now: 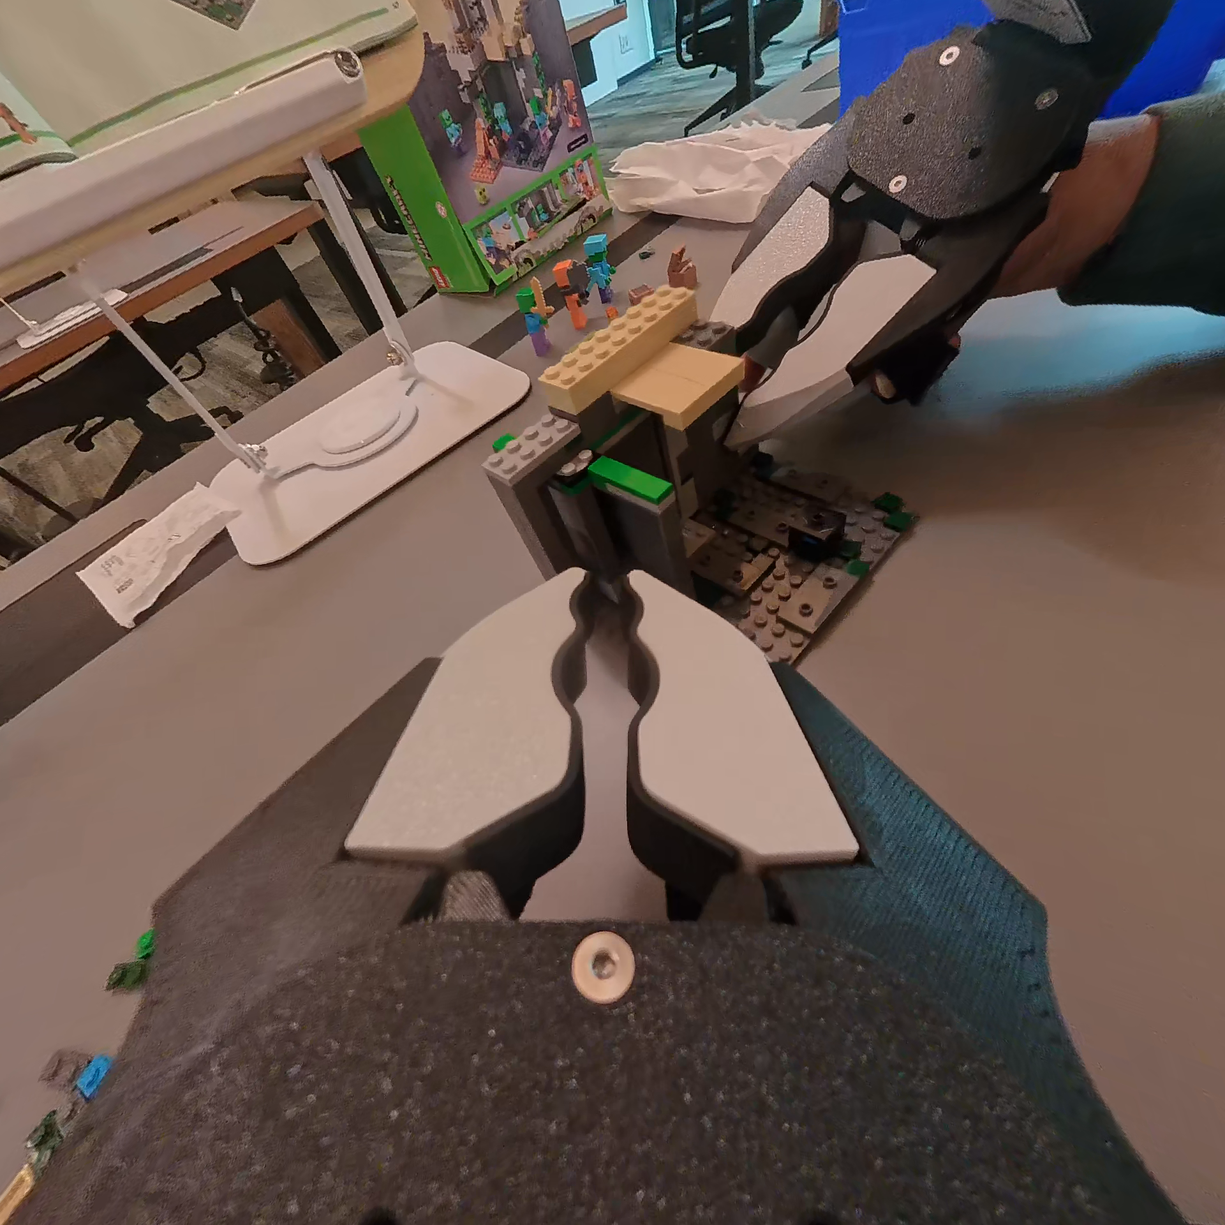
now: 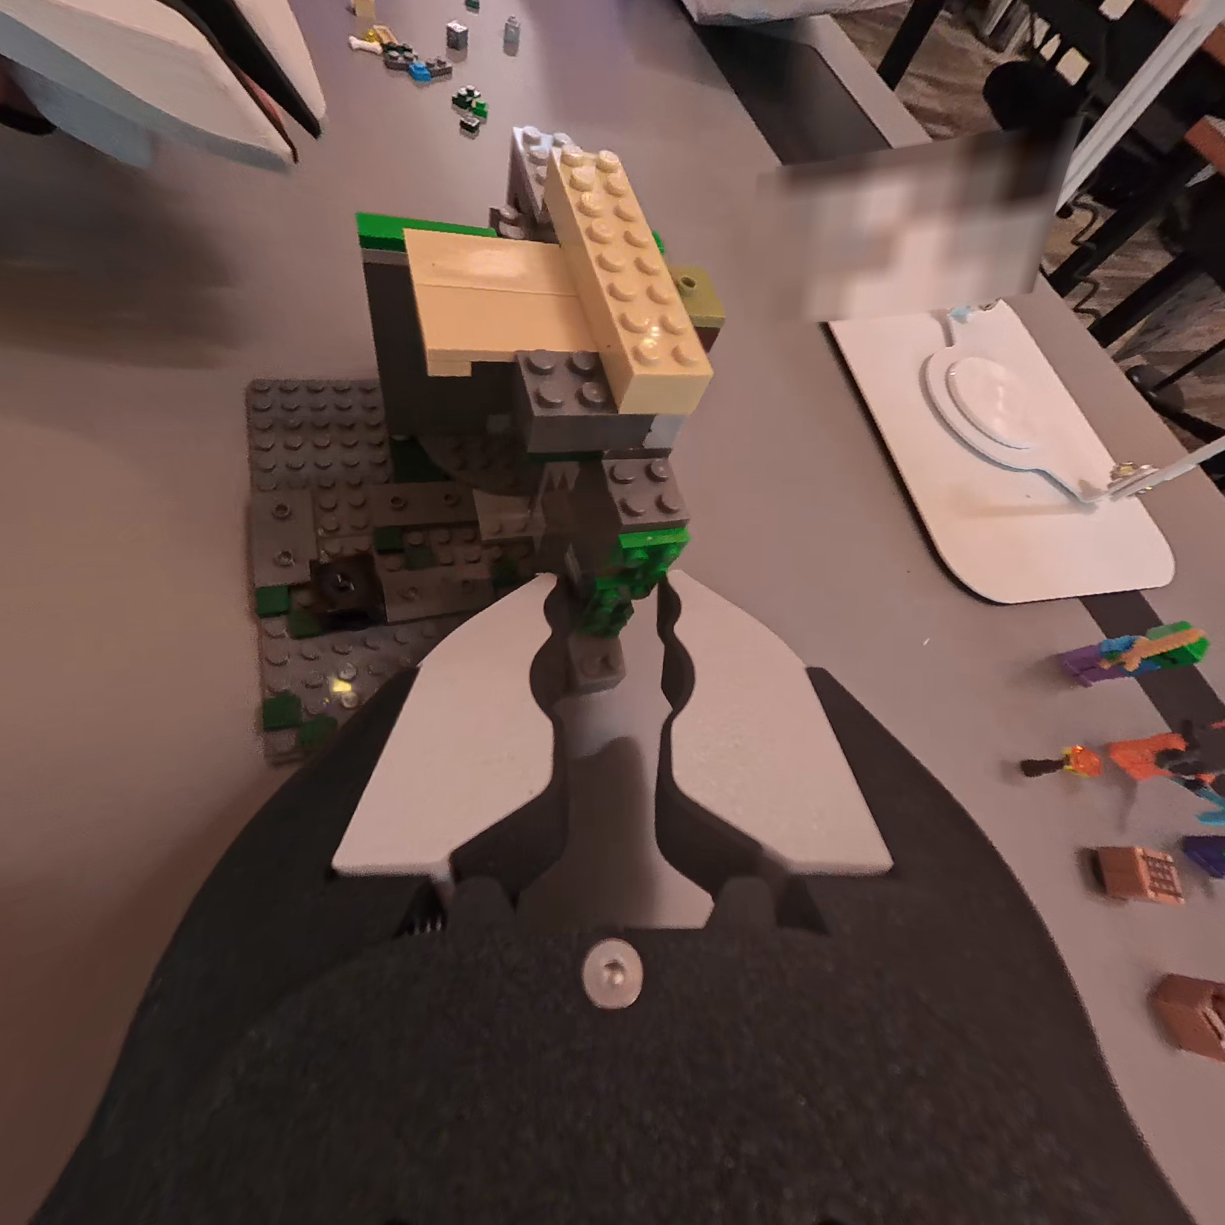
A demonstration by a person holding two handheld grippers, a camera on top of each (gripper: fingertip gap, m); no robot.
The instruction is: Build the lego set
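The part-built lego tower (image 1: 636,424) stands on its grey studded baseplate (image 1: 795,596) in the middle of the grey table. It has dark grey walls, green trim and a tan brick across the top. It also shows in the right wrist view (image 2: 530,318). My left gripper (image 1: 608,577) hovers in front of the tower's foot with its jaws almost together and nothing clearly between them. My right gripper (image 2: 613,577) reaches in at the tower's side, closed around a green-and-grey column piece (image 2: 610,616) of the build. In the left wrist view the right gripper (image 1: 739,404) touches the tower's right face.
Minifigures (image 1: 570,298) and the green set box (image 1: 510,152) stand behind the build. A white stand's base (image 1: 371,437) lies to the left, with a paper slip (image 1: 152,557) beside it. Loose small pieces (image 2: 424,59) and brown pieces (image 2: 1137,875) lie around. A white bag (image 1: 716,172) lies at the back.
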